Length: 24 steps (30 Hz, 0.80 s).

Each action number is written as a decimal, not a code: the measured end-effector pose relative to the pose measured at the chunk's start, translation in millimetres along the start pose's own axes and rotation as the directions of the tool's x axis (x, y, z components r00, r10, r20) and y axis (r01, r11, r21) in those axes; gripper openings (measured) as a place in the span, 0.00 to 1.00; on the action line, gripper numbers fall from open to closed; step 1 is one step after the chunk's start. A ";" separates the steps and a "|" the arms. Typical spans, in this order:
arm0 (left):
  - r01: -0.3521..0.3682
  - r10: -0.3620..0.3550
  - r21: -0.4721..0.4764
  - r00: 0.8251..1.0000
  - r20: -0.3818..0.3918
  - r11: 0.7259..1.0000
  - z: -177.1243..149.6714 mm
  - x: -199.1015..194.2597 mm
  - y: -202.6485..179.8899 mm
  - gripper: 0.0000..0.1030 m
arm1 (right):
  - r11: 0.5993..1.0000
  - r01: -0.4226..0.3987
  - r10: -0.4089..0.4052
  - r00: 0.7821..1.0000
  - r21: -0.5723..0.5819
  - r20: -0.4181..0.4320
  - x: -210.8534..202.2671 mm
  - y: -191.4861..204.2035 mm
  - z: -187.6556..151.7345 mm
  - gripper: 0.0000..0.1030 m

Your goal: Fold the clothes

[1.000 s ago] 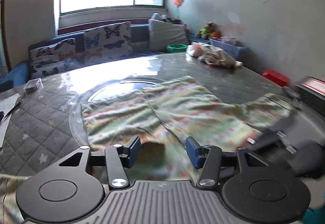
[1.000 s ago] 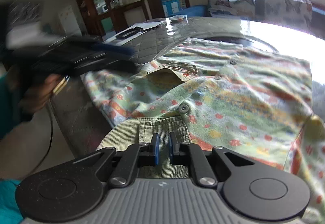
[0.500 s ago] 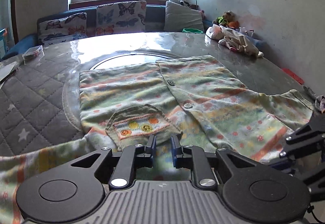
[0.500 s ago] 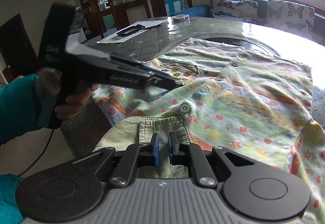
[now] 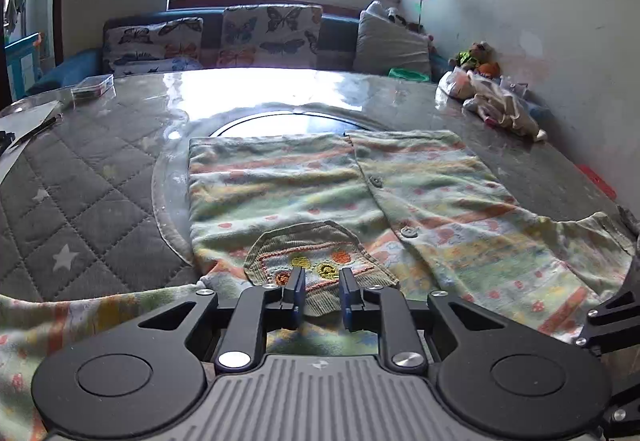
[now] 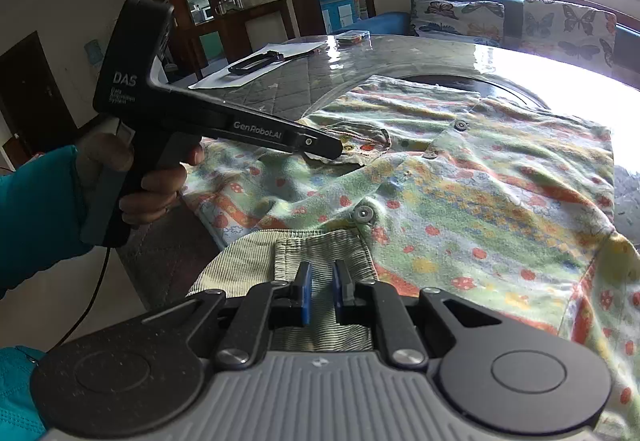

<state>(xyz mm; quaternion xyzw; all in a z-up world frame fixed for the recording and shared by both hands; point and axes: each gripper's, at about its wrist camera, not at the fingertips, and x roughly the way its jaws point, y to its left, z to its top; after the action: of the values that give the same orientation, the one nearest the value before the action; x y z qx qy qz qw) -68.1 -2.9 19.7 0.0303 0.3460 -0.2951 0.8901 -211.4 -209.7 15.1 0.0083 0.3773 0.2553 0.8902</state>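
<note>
Pastel flannel button-up shirt with green, yellow and orange stripes and red dots [image 5: 420,209] lies spread flat, front side up, across the centre and right of the left wrist frame, on a round glass-topped table over grey quilted star-print cloth [image 5: 80,185]. Corduroy chest pocket with embroidered orange and yellow circles [image 5: 316,265] sits at lower centre, just ahead of the left gripper [image 5: 321,291]. Its blue-padded fingers [image 5: 298,291] stand a small way apart, the pocket's lower edge showing in the gap; contact with the cloth cannot be told. In the right wrist frame the same shirt [image 6: 480,193] fills the centre and right. The right gripper [image 6: 320,291] at lower centre has its fingers [image 6: 306,291] narrowly parted over an olive ribbed corduroy collar piece [image 6: 320,253]; whether they pinch it cannot be told. At left of that frame a hand in a teal sleeve [image 6: 152,185] holds the left gripper's black pistol handle, its tip resting at the pocket. Butterfly-print cushions [image 5: 236,37] line the upper centre of the left wrist frame; a crumpled pale garment [image 5: 500,105] lies at upper right on the table.
</note>
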 end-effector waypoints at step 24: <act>-0.053 0.052 0.031 0.998 0.031 0.998 -13.5 -19.9 -10.5 0.40 | 0.990 0.038 -0.051 0.994 0.134 0.097 -36.3 -30.5 -4.4 0.22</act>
<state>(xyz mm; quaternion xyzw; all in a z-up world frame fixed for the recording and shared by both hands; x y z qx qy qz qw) -93.6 2.0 23.6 0.0491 0.3268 -0.2773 0.9022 -221.9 -253.8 29.9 0.0714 0.3484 0.2093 0.9109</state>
